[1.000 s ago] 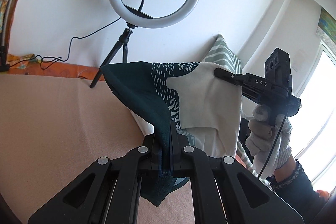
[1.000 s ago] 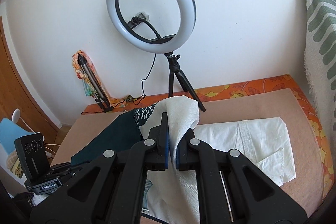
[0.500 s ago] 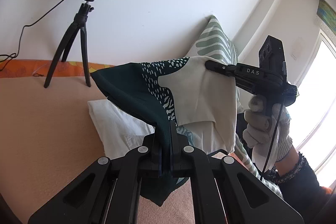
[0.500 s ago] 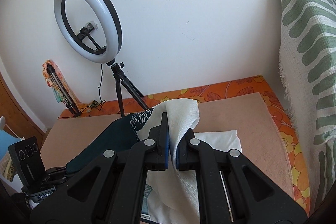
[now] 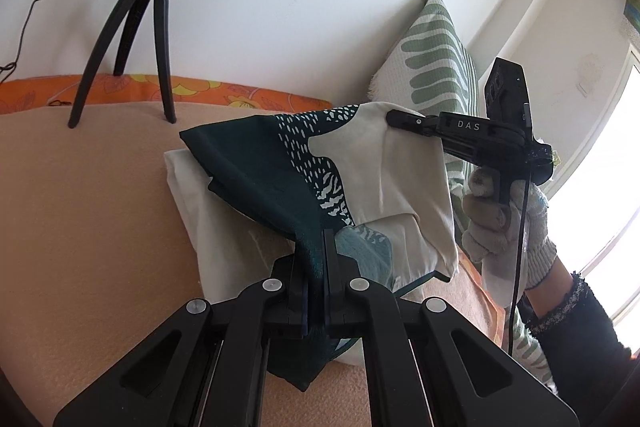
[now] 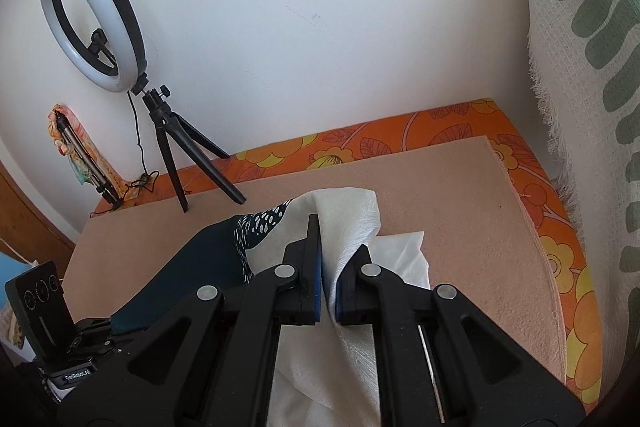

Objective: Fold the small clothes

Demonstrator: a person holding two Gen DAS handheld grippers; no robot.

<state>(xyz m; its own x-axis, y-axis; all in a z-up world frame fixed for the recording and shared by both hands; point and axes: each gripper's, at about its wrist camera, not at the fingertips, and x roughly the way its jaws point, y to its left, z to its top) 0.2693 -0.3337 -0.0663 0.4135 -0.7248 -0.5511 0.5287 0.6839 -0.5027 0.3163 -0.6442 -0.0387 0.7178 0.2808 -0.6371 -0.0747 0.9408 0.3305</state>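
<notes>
— Where is the patterned garment (image 5: 320, 163) just now?

— Off the bed, stretched between the two grippers above a folded white shirt (image 5: 224, 227) that lies on the peach blanket (image 5: 88, 211). The left gripper (image 5: 318, 255) is clamped on its dark teal edge; the right gripper (image 6: 326, 259) is pinched on the cream part.

— How does it look?

— Dark teal on one side, cream on the other, with white dashes and zebra-like marks where they meet, plus a pale blue leaf shape. The cream cloth shows a crinkled weave.

— And around it?

— A ring light (image 6: 90, 13) on a black tripod (image 6: 180, 155), an orange floral mattress (image 6: 400, 139), a green-leaf cushion (image 5: 436, 67). No containers visible.
</notes>
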